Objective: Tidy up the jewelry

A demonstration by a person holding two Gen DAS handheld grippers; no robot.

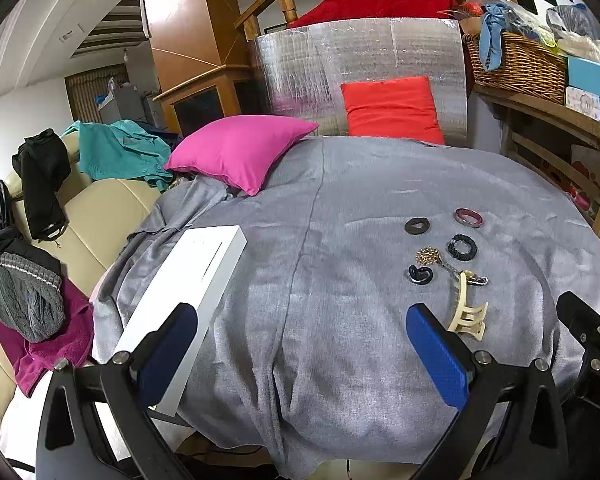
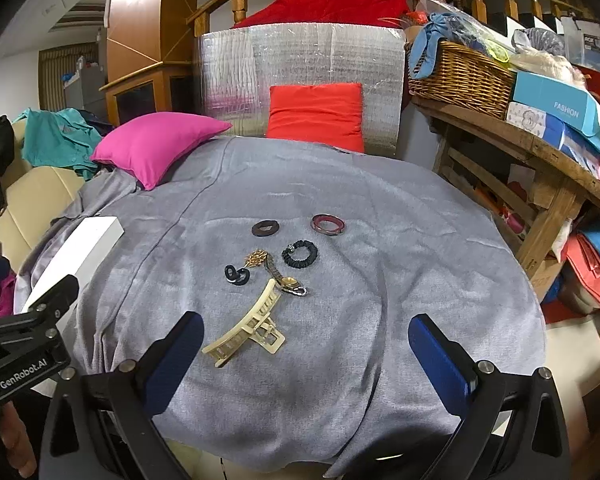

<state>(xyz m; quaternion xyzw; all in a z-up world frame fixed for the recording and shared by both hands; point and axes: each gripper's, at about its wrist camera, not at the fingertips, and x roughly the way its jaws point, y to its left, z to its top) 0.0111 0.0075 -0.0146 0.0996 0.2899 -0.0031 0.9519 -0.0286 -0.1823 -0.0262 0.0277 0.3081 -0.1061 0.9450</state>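
At the left of the right wrist view lies a long white rectangular box [image 2: 78,250] on the grey cloth, closed as far as one can tell; it looks light and stiff, probably where the pieces should end up. Toward the middle sit the jewelry pieces, near each other: a small black-and-white looped hair tie [image 2: 237,274], a dark flat ring-shaped band [image 2: 265,227], a gold ornament on a chain [image 2: 260,259] running to a gold wristwatch [image 2: 290,282], and a cream plastic claw hair clip [image 2: 246,330], which lies nearest the camera. Further right are a black ruffled scrunchie [image 2: 299,254] and a maroon rigid bangle [image 2: 328,225].

The clip is likely stiff and light, best pinched across its spine. The scrunchie and ties are soft and will squash; the bangle looks hard and slippery, so grip its rim. The chain may trail and snag.

The left tool [image 1: 302,356] is spread wide and holds nothing, above the cloth between box and clip. The right tool [image 2: 306,360] is likewise spread and empty, the clip just inside its left finger.

The grey woven cloth [image 2: 380,200] drapes loosely over the bench and may bunch. Behind lie a magenta cushion [image 2: 156,146] and a red cushion [image 2: 316,114]; upper right, a wicker basket [image 2: 458,76] on a wooden shelf.
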